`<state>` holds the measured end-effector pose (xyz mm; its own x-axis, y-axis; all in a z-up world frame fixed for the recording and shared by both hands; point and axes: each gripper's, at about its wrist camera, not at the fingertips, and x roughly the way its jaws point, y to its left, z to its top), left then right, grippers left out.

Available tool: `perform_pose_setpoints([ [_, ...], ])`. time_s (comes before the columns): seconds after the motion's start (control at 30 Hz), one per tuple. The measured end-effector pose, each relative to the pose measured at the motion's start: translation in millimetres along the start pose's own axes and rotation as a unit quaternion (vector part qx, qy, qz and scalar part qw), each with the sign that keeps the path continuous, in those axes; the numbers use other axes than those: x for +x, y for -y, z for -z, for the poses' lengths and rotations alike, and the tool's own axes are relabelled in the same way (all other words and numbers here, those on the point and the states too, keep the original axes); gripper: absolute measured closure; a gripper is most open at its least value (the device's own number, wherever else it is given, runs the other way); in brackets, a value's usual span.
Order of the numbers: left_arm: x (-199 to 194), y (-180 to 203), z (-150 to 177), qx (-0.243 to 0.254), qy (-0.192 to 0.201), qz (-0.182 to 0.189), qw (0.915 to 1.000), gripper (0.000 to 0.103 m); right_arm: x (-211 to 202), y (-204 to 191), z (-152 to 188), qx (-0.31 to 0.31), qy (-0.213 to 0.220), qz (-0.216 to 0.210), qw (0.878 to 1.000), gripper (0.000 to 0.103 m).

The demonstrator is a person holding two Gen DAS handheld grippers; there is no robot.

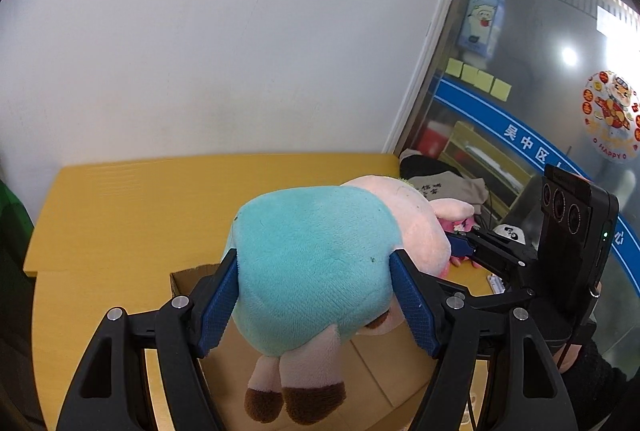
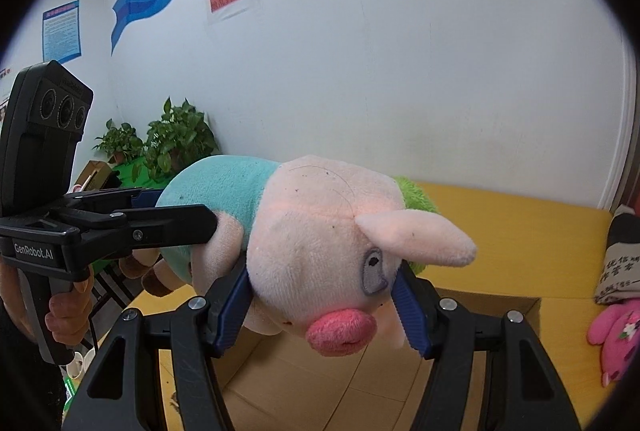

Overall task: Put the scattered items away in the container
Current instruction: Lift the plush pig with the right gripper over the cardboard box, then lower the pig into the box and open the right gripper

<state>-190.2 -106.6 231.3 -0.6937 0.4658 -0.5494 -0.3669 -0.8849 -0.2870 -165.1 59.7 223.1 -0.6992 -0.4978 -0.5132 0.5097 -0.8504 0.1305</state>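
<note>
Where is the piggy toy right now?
The piggy toy hangs in the air above the open cardboard box, in both views: the left gripper squeezes its teal body, the right gripper its pink head.

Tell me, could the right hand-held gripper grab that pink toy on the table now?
Probably not yet: the right hand-held gripper is already clamped on the plush pig, over the cardboard box. The pink toy lies apart, unobstructed.

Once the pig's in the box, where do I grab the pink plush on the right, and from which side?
Grip the pink plush toy across its rounded body, coming from above with the right hand-held gripper: it lies flat on the yellow table, right of the cardboard box.
</note>
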Motion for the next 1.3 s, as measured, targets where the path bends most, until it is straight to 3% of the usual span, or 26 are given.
perform_pose_setpoints([
  [0.3, 97, -51, 24, -0.037, -0.070, -0.015, 0.9968, 0.025, 102, 41, 40, 0.044, -0.056, -0.009, 0.997, 0.039],
  [0.63, 182, -97, 71, -0.084, -0.153, -0.040, 0.9838, 0.025, 197, 54, 97, 0.071, -0.123, -0.001, 0.990, 0.039],
  [0.77, 191, -104, 79, -0.093, -0.154, -0.060, 0.9818, 0.024, 220, 51, 110, 0.087, -0.143, 0.008, 0.986, 0.027],
  [0.87, 180, -109, 75, -0.106, -0.142, -0.068, 0.9818, 0.021, 215, 45, 108, 0.061, -0.143, 0.016, 0.988, 0.022],
  [1.0, 149, -112, 72, -0.107, -0.112, -0.083, 0.9845, 0.022, 189, 48, 100, 0.058, -0.129, 0.038, 0.989, 0.021],
  [1.07, 122, -108, 70, -0.106, -0.089, -0.079, 0.9872, 0.018, 163, 55, 95, 0.073, -0.112, 0.039, 0.990, 0.021],
  [1.13, 95, -98, 69, -0.092, -0.069, -0.084, 0.9898, 0.008, 129, 55, 83, 0.080, -0.093, 0.022, 0.992, 0.021],
  [1.3, 30, -49, 82, -0.020, -0.020, -0.112, 0.9933, 0.000, 27, 55, 76, 0.082, -0.057, 0.004, 0.995, 0.019],
])
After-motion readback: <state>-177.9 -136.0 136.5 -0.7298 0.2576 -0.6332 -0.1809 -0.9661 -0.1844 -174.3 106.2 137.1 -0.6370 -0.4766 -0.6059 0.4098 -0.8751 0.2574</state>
